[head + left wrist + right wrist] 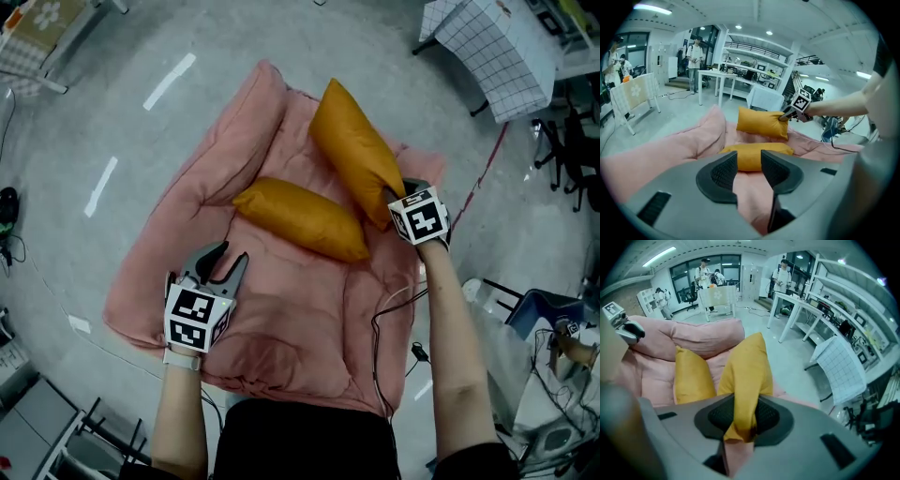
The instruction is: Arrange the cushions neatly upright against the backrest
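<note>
- Right tool (398, 194) is pinching corner of one mustard-yellow fabric cushion (352, 148), tilted, not yet w/ pink padded backrest (255, 112).
- 2nd cushion (300, 217) is lying flat; left tool (231, 261) is hanging half-open, empty.

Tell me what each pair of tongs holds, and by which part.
The right tongs grip the rear yellow cushion by a corner. The left tongs hold nothing; their jaws stand apart above the pink sofa.
</note>
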`<action>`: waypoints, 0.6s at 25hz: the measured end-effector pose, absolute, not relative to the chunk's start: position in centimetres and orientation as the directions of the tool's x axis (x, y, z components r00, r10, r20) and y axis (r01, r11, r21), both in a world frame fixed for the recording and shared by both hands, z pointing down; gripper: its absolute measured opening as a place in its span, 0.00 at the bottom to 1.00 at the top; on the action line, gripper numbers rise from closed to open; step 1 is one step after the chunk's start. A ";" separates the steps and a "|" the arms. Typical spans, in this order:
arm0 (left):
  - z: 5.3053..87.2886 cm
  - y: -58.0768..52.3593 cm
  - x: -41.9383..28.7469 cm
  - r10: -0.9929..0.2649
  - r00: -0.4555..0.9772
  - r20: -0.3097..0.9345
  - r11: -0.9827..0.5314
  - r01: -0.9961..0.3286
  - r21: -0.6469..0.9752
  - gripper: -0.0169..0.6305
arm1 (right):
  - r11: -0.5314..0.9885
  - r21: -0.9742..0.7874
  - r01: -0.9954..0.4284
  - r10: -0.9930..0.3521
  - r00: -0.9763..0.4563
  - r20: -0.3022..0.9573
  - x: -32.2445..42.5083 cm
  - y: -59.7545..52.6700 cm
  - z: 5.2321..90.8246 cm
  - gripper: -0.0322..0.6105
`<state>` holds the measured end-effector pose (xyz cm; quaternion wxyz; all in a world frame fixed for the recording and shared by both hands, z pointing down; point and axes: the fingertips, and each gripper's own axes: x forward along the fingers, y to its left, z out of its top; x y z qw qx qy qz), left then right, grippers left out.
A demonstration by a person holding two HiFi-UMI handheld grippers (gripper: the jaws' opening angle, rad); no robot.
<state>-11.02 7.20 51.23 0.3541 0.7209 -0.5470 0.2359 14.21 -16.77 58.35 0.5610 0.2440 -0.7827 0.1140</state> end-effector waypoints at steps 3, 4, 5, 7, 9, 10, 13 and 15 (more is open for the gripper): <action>50.4 5.7 -10.8 -0.619 0.338 0.709 -0.216 -0.941 0.260 0.29 | 0.862 0.113 -0.494 -0.279 -0.277 0.920 14.1 -15.9 55.6 0.21; 50.0 5.3 -10.7 -0.617 0.358 0.701 -0.247 -0.934 0.259 0.31 | 0.864 0.115 -0.490 -0.286 -0.291 0.913 14.1 -15.4 54.6 0.21; 49.6 4.7 -10.5 -0.611 0.381 0.694 -0.284 -0.924 0.257 0.32 | 0.866 0.117 -0.486 -0.294 -0.306 0.905 14.2 -14.8 53.5 0.21; 48.6 3.3 -9.8 -0.596 0.431 0.678 -0.360 -0.898 0.253 0.34 | 0.869 0.122 -0.480 -0.310 -0.336 0.890 14.6 -13.4 51.1 0.21; 47.3 1.6 -9.3 -0.584 0.471 0.661 -0.410 -0.874 0.262 0.35 | 0.874 0.135 -0.466 -0.326 -0.359 0.874 15.0 -11.9 48.6 0.21; 46.7 0.6 -9.2 -0.583 0.487 0.650 -0.417 -0.866 0.275 0.35 | 0.879 0.145 -0.454 -0.333 -0.368 0.868 15.2 -11.0 47.4 0.21; 45.1 -2.4 -9.4 -0.601 0.522 0.605 -0.388 -0.853 0.351 0.36 | 0.900 0.168 -0.402 -0.339 -0.404 0.850 15.2 -7.9 44.9 0.21; 44.3 -4.7 -9.8 -0.618 0.550 0.561 -0.361 -0.833 0.419 0.41 | 0.910 0.183 -0.371 -0.343 -0.429 0.836 14.9 -5.9 43.5 0.21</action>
